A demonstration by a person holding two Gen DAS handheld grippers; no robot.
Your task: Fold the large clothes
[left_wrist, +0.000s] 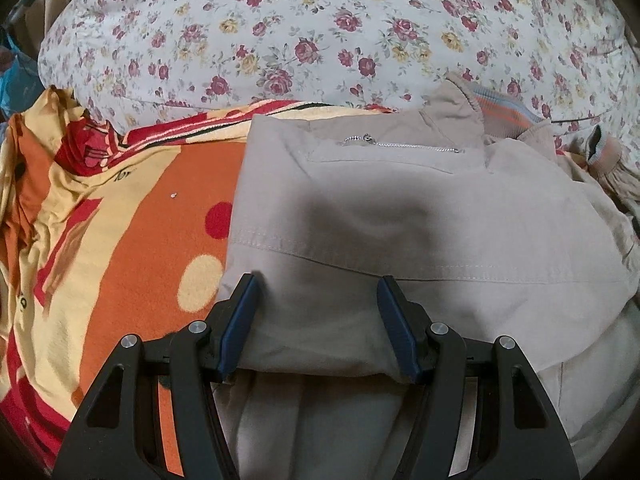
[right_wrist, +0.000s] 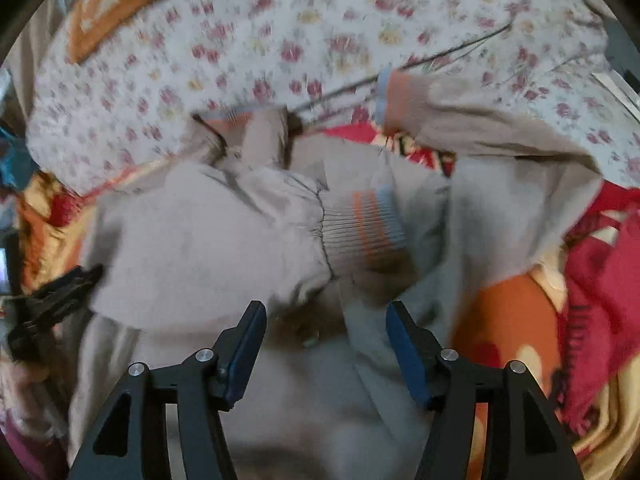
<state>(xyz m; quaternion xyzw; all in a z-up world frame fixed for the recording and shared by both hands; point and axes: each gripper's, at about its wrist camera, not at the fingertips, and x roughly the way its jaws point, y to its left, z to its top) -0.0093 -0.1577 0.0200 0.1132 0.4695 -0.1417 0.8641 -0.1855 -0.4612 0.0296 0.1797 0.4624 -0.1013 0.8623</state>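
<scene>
The beige jacket (left_wrist: 400,208) is spread on an orange blanket (left_wrist: 132,216) before a floral quilt (left_wrist: 320,20); a thick fold is bracketed by the wide left gripper (left_wrist: 318,284); in the blurred right view, its striped cuff (right_wrist: 372,220) is seen beyond the right gripper (right_wrist: 326,310), spread wide, nothing pinched.

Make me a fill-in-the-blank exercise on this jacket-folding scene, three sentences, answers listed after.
1. The beige jacket has a silver ____ across its chest pocket.
2. The jacket lies on an orange, red and cream blanket, and behind it is bedding printed with ____.
3. The ribbed cuff in the right wrist view carries orange and ____ stripes.

Answers: zipper; flowers; blue
</scene>
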